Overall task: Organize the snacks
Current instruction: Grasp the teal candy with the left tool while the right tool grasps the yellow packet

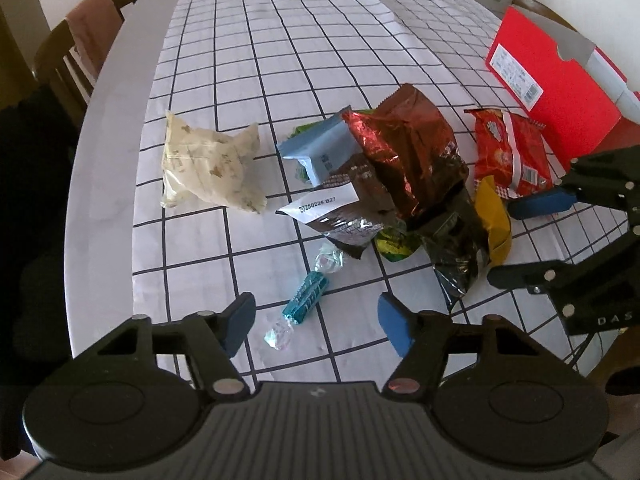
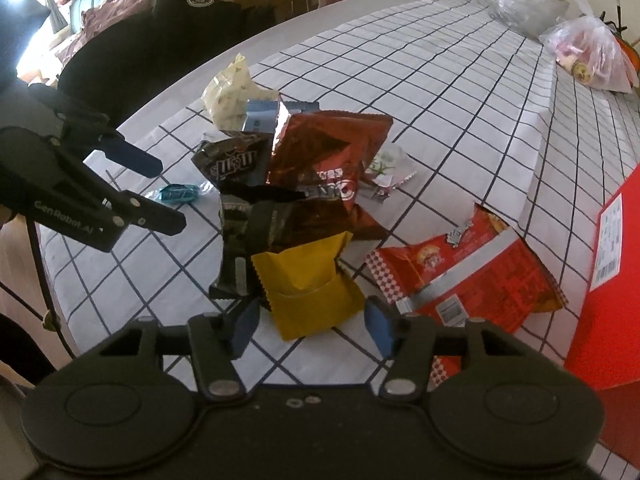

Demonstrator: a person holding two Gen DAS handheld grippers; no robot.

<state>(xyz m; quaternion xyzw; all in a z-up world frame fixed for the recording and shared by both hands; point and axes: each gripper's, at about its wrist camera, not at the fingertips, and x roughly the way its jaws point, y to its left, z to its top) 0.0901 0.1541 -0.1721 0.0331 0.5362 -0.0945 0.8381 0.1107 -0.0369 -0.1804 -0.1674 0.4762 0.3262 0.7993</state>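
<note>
A long table (image 1: 116,184) under a white checked cloth (image 1: 280,60) takes up most of the room in view, with a wooden chair (image 1: 80,48) pushed against its far side. At the right end sits an open red box (image 1: 560,80). Just beside it lies a flat red snack bag (image 2: 472,276), and next to that the snacks are heaped together: a shiny brown bag (image 1: 404,152) on top, a dark chocolate bag (image 2: 232,160) and a pale blue packet (image 1: 320,148) against it, a yellow packet (image 2: 312,292) at the near edge. A cream packet (image 1: 208,164) lies a little apart. A teal candy (image 1: 306,298) lies alone on the cloth.

The left gripper (image 1: 316,320) stands spread over the teal candy, not touching it. The right gripper (image 2: 312,324) is spread either side of the yellow packet's near end; its pads do not press it.
</note>
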